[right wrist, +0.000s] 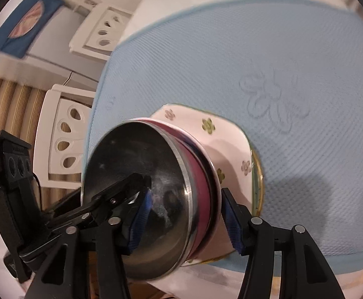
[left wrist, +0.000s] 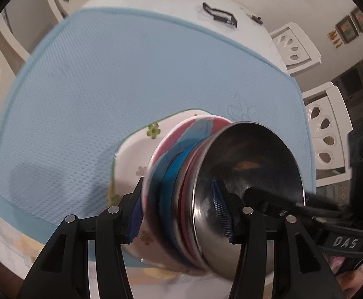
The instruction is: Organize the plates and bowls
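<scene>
A stack of dishes sits tipped on its side over the light blue mat (left wrist: 106, 74): a square white floral plate (left wrist: 134, 144), a pink and blue bowl (left wrist: 176, 149) and a steel bowl (left wrist: 251, 154) on the open side. My left gripper (left wrist: 177, 184) clamps the stack, with one pad behind the plate and the other inside the steel bowl. My right gripper (right wrist: 186, 189) grips the same stack from the opposite edge, spanning the steel bowl (right wrist: 136, 159) and the floral plate (right wrist: 221, 134). Each gripper's black finger shows inside the bowl in the other's view.
The mat (right wrist: 256, 49) covers most of a white table (left wrist: 181, 5). White chairs (left wrist: 296, 47) stand along the table's sides. A black clip-like object (left wrist: 220, 15) lies at the far end. The stack hangs near the mat's front edge.
</scene>
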### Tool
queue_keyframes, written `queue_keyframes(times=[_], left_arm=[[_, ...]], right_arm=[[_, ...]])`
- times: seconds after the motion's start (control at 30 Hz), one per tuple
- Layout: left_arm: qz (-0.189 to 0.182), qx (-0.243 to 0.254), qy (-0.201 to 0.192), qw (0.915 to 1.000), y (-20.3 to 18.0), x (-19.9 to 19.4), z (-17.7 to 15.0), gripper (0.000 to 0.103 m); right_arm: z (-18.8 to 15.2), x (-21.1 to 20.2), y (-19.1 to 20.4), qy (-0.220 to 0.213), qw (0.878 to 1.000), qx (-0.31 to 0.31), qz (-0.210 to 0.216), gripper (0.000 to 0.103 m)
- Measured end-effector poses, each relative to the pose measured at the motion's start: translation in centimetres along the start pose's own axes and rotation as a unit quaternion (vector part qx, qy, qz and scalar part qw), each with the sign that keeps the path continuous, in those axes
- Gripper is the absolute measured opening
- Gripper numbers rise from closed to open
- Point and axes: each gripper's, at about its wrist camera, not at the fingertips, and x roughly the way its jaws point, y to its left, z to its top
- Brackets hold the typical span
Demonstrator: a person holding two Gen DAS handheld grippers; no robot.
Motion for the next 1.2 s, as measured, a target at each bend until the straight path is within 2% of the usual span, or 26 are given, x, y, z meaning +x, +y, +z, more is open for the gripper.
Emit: queue_keyframes(times=[0.03,0.07,0.1,0.13,0.17,0.23,0.3,0.4,0.7,1.2], left_arm=[[0.008,0.006,-0.005,0.9999,0.0,-0.5,-0.1,0.064],[0.018,0.013,-0.013,0.9997,-0.1,-1.3,-0.4,0.066],[0.022,0.018,-0.019,0.9994,0.0,-2.0,-0.6,0.069],[0.025,0.022,-0.026,0.9991,0.0,-2.7,-0.9,0.073],[0.03,0.026,-0.032,0.9987,0.0,-3.4,-1.1,0.076],[0.055,0.029,-0.035,0.9975,0.3,-4.3,-1.6,0.092],[0.084,0.028,-0.022,0.9958,0.7,-4.3,-1.8,0.102],[0.096,0.025,-0.029,0.9947,1.3,-4.5,-2.2,0.102],[0.093,0.025,-0.053,0.9939,1.7,-4.5,-2.7,0.102],[0.104,0.036,-0.055,0.9924,1.4,-4.4,-2.4,0.102]], right_arm=[[-0.3,-0.8,0.6,-0.014,1.0,-0.016,-0.008,0.066],[-0.5,-1.4,1.1,-0.023,0.999,-0.03,-0.015,0.072],[-0.8,-2.0,1.7,-0.033,0.998,-0.046,-0.021,0.085],[-1.1,-2.5,2.4,-0.046,0.997,-0.063,-0.028,0.09],[-1.7,-3.3,3.2,-0.064,0.994,-0.083,-0.041,0.09],[-2.3,-3.9,4.0,-0.082,0.99,-0.101,-0.054,0.092],[-3.1,-4.1,4.7,-0.095,0.986,-0.116,-0.076,0.093],[-3.9,-3.8,4.8,-0.095,0.985,-0.119,-0.086,0.093],[-4.9,-3.7,4.6,-0.115,0.983,-0.106,-0.093,0.093],[-4.9,-3.5,4.2,-0.121,0.984,-0.094,-0.089,0.093]])
